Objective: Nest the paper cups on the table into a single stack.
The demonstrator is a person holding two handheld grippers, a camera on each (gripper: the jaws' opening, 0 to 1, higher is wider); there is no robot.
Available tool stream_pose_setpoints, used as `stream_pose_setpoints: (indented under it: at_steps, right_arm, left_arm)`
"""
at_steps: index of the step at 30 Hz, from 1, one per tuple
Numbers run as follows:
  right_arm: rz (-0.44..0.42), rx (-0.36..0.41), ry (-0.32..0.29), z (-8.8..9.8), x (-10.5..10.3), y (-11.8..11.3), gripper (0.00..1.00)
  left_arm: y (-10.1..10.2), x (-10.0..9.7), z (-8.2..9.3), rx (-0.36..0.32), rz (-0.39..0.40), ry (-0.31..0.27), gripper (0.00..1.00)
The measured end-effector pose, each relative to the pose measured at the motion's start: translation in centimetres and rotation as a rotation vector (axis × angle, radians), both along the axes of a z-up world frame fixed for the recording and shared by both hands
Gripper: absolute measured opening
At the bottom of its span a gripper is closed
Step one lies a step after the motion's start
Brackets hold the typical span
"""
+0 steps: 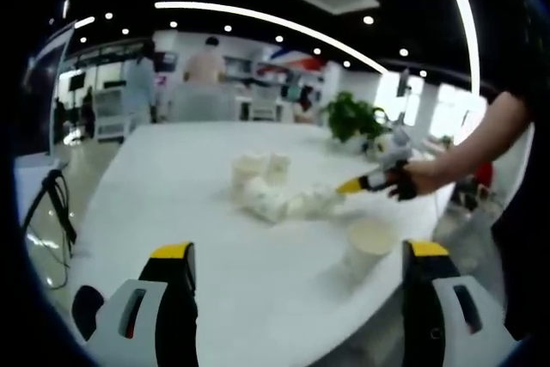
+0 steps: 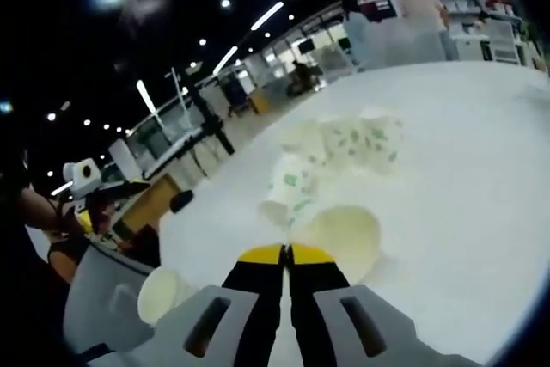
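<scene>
In the left gripper view the left gripper (image 1: 296,277) hangs over the near edge of the white worktop (image 1: 172,204) with its jaws spread wide and nothing between them. Just beyond its right jaw an upright paper cup (image 1: 368,245) stands near the worktop's edge, mouth up. Farther out, near the middle of the worktop, lies a loose cluster of paper cups (image 1: 271,188), some upright at the far side and others tipped over and touching one another. From the right, the right gripper (image 1: 351,185) reaches in, held by a gloved hand (image 1: 404,180), its yellow tip just beside the nearest tipped cup of the cluster. A potted plant (image 1: 352,118) stands at the far right of the worktop.

In the right gripper view the right gripper (image 2: 286,257) has its jaws pressed together, gripping nothing. Right beyond the tips a tipped cup (image 2: 344,236) lies on its side with its mouth facing the camera, and a printed cup (image 2: 290,188) lies just left of it. More cups (image 2: 357,142) lie farther away. The upright paper cup (image 2: 163,294) shows at the near left.
</scene>
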State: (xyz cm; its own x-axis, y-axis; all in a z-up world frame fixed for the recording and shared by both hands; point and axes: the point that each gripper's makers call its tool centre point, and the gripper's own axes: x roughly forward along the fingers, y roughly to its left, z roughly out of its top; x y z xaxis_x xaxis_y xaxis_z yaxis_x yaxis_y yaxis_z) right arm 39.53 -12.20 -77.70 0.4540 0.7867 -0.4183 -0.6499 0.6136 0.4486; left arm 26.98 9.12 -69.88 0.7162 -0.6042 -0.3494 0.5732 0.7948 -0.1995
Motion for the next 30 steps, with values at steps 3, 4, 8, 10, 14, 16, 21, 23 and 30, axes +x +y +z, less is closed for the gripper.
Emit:
stream_pose_setpoints:
  at_steps: [3, 4, 8, 10, 14, 16, 21, 23, 30]
  right_arm:
    - [-0.002, 0.007, 0.000, 0.3, -0.5, -0.1, 0.00]
    - [-0.002, 0.005, 0.001, 0.3, -0.6, -0.2, 0.00]
    - [-0.009, 0.023, 0.001, 1.3, -1.0, -0.5, 0.00]
    - [-0.005, 0.028, -0.007, 1.9, -1.2, -0.5, 0.00]
    - [-0.001, 0.037, -0.013, 3.0, -1.5, -0.8, 0.00]
    - [0.001, 0.036, -0.015, 3.4, -1.7, -0.9, 0.00]
    - [0.002, 0.054, -0.051, 5.4, -1.9, -1.5, 0.00]
    - [-0.010, 0.073, -0.074, 6.5, -1.8, -1.7, 0.00]
    - [-0.025, 0.105, -0.103, 9.9, -2.0, -2.4, 0.00]
  left_arm:
    - [-0.2, -0.1, 0.1, 0.003, -0.005, -0.003, 1.00]
    - [-0.2, -0.1, 0.1, 0.003, -0.006, -0.003, 1.00]
    - [-0.6, -0.1, 0.1, 0.003, -0.015, -0.006, 1.00]
    - [-0.9, -0.1, 0.3, 0.003, -0.025, -0.007, 1.00]
    - [-1.4, 0.2, 0.4, 0.009, -0.042, -0.009, 1.00]
    - [-1.8, 0.4, 0.6, 0.003, -0.049, -0.010, 1.00]
    - [-2.4, 0.9, 1.4, 0.004, -0.069, -0.030, 1.00]
    - [-2.5, 1.0, 1.4, 0.009, -0.075, -0.031, 1.00]
    - [-3.1, 1.1, 1.3, 0.011, -0.086, -0.035, 1.00]
